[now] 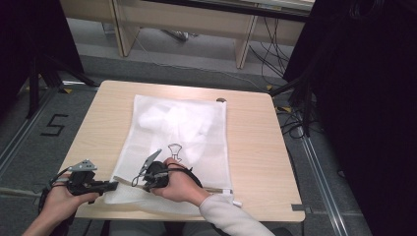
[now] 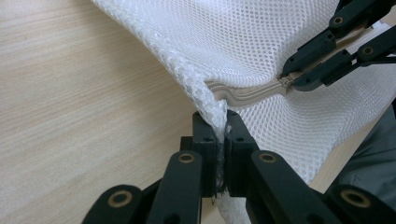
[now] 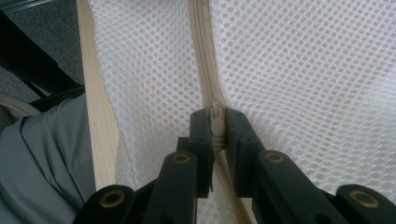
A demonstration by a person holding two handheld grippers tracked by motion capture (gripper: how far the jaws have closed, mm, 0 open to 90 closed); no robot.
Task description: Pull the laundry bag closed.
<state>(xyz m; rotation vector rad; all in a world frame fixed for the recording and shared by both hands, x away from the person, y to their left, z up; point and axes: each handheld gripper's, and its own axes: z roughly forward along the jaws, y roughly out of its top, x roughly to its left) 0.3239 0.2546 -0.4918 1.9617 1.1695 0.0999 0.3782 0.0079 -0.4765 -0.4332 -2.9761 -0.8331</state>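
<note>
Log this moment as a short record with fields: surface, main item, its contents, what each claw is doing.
surface: light wooden table
main item: white mesh laundry bag, lying flat
contents: white cloth inside the bag
left claw: shut on the bag's near corner edge
right claw: shut on the zipper pull along the bag's near edge
zipper: looks closed ahead of the right claw
</note>
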